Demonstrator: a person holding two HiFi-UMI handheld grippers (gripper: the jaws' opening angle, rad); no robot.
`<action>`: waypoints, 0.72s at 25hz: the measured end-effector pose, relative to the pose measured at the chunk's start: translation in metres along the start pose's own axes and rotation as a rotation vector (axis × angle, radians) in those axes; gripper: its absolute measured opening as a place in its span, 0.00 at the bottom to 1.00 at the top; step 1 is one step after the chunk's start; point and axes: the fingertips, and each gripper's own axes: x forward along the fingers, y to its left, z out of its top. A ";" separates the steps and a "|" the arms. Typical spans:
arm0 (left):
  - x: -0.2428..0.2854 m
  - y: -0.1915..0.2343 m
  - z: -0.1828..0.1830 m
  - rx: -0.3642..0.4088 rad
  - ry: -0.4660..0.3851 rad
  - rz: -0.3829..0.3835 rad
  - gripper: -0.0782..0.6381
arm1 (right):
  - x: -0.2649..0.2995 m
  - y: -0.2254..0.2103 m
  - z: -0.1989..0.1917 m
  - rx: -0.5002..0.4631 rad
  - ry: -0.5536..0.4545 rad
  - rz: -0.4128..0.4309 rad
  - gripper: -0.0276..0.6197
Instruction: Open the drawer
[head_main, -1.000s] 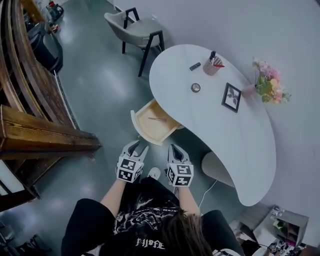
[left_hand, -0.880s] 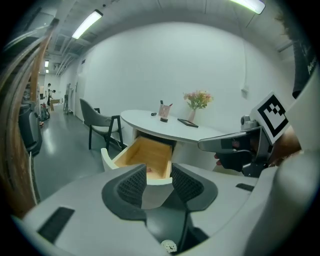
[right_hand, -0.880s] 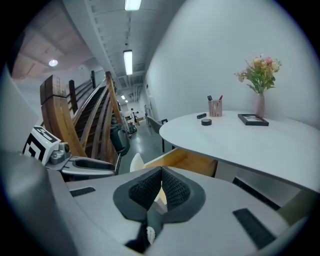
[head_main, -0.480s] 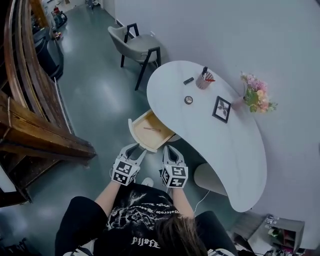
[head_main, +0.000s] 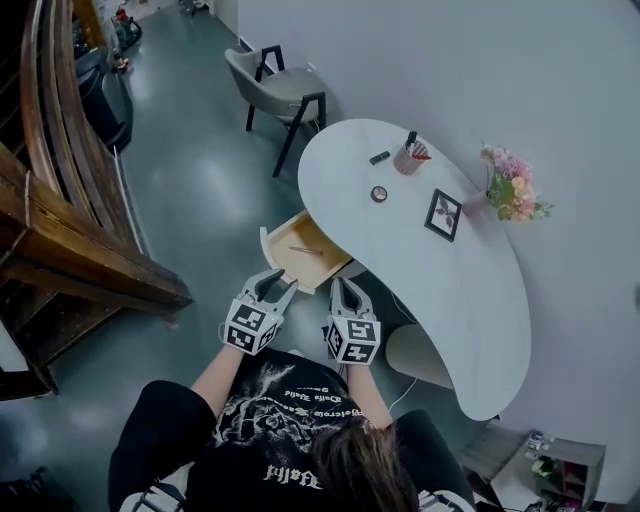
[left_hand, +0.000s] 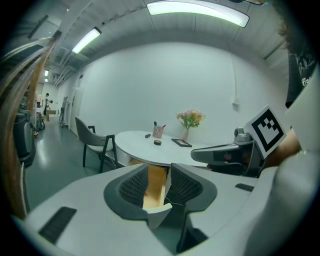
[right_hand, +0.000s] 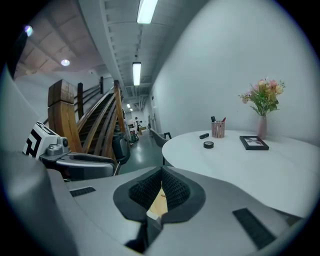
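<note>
Reaching forward on bent arms in the head view, left gripper (head_main: 275, 284) and right gripper (head_main: 343, 290) hover level, with the open drawer (head_main: 325, 262) at twelve o'clock, untouched. Left gripper view: jaws apart, just narrowing, empty. Right gripper view: jaw tips meeting, empty.

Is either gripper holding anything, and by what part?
Nothing is held. The left gripper has its jaws apart, empty; the right gripper has them together on nothing. The open drawer lies beyond both.
</note>
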 end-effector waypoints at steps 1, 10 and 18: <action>0.000 -0.002 0.001 0.001 -0.004 -0.005 0.32 | 0.000 0.000 0.000 -0.001 -0.001 0.002 0.08; -0.006 -0.010 -0.001 0.028 0.000 0.006 0.15 | -0.005 0.009 0.005 -0.038 -0.022 0.029 0.08; -0.009 -0.026 -0.002 0.052 -0.002 -0.019 0.14 | -0.011 0.007 0.001 -0.064 -0.011 0.020 0.08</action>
